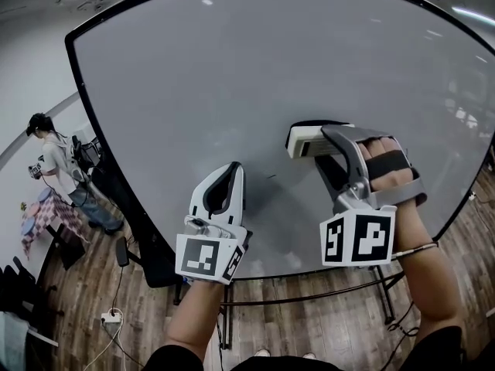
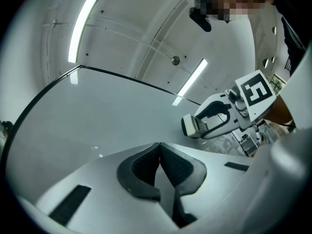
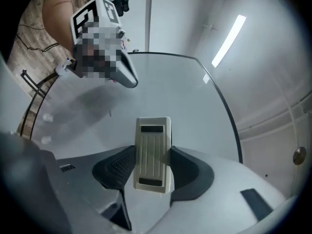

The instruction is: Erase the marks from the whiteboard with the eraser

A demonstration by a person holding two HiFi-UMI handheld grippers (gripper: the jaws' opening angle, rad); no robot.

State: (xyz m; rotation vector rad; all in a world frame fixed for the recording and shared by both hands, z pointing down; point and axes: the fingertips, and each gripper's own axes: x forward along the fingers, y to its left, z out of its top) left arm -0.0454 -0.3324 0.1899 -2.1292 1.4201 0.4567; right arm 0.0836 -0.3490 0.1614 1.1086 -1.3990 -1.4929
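Big pale-grey black-framed whiteboard (image 1: 232, 83) ahead of both grippers. We see right gripper (image 1: 332, 145) clamping cream ribbed plastic eraser (image 1: 304, 141); left gripper (image 1: 232, 172) closed, empty. Tiny dark mark (image 1: 271, 176) sits between them. Risk: tilted pressure could twist eraser loose and miss it.

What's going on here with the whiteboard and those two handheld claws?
A person is working at a whiteboard with a handheld claw in each hand. The right claw is shut on a pale eraser, held over the lower part of the board. The left claw is shut with nothing in it. The board looks almost clean; only a tiny dark mark shows, between the two claws.
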